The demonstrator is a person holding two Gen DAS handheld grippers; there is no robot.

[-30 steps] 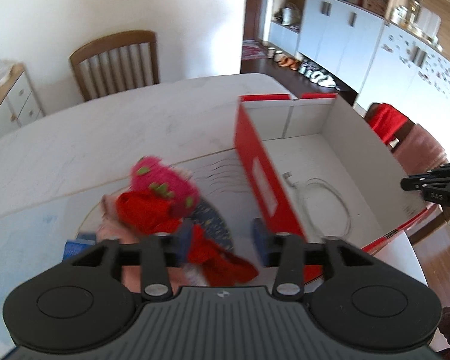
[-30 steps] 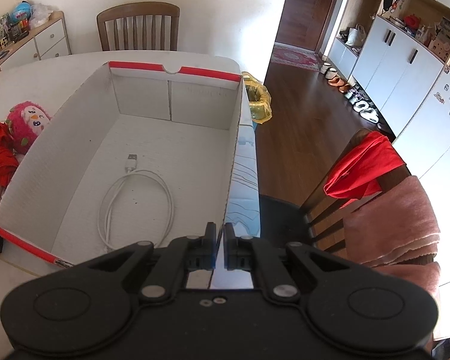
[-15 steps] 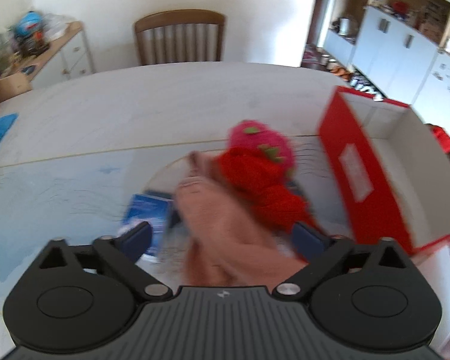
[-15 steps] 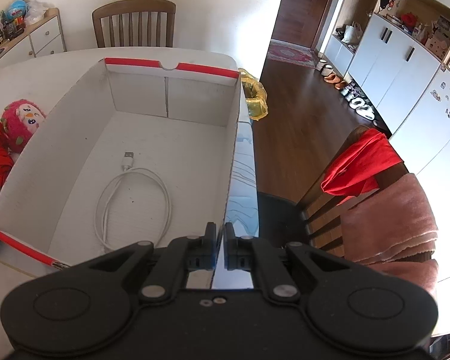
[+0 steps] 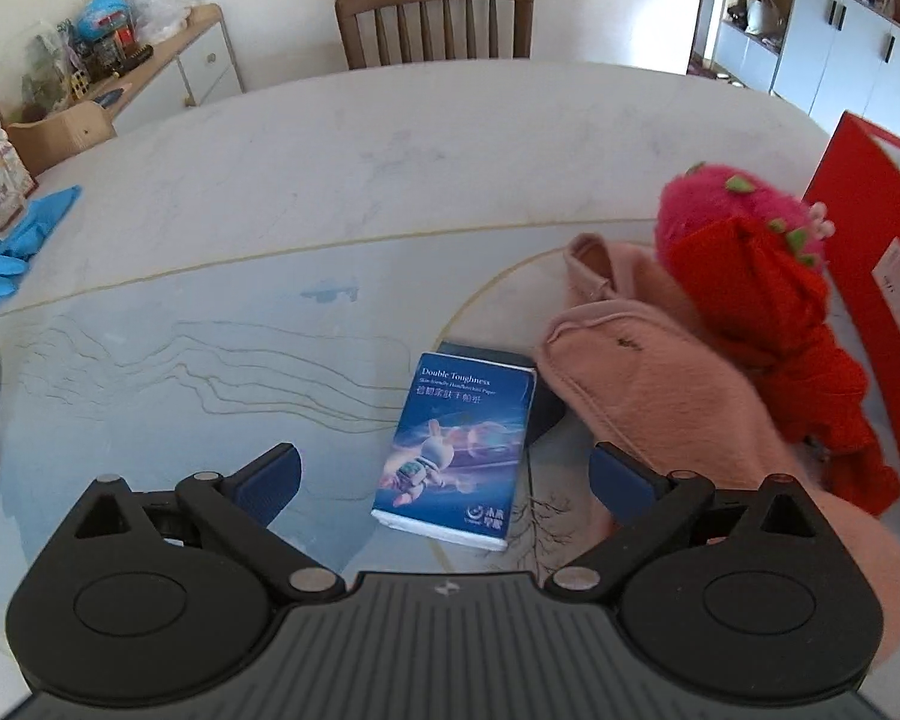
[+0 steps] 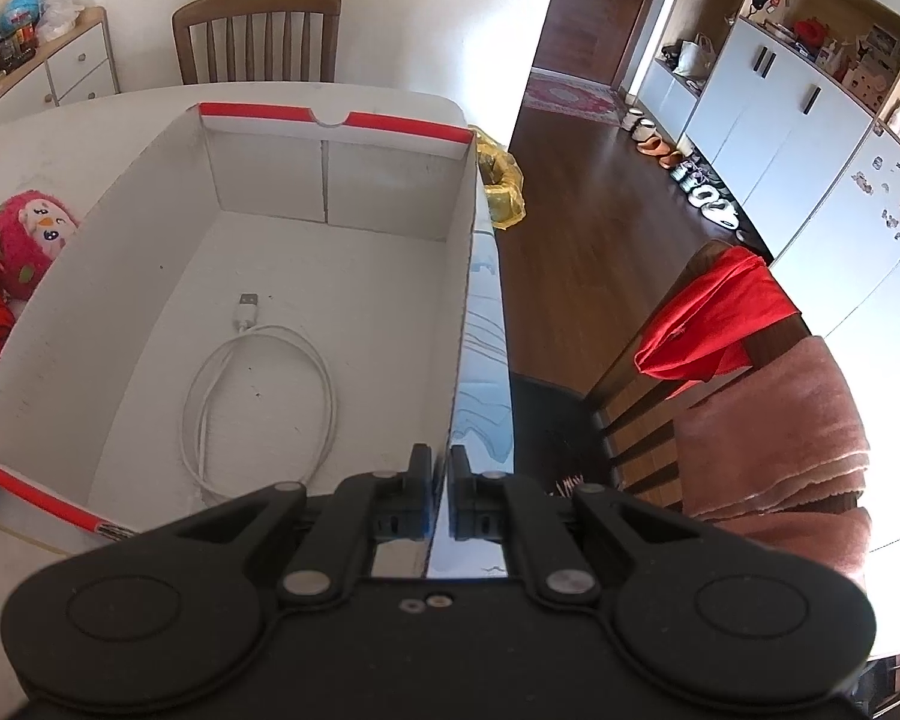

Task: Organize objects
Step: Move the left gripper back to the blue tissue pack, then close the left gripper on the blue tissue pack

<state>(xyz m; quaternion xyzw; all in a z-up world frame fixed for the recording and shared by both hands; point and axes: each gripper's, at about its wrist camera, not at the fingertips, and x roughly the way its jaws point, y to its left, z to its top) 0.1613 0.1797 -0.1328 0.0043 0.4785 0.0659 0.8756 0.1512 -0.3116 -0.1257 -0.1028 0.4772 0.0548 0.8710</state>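
Left gripper point(image 5: 444, 471) wide over tissue pack point(image 5: 459, 447), lengthwise away.

The left gripper point(image 5: 444, 474) points steeply downward with its jaws spread as wide as they go, the blue pads point(image 5: 270, 477) at about 9 and 3 o'clock, nothing pressed between them. The right gripper point(image 6: 442, 474) also tilts steeply down, its jaws clamped together at 12 o'clock.
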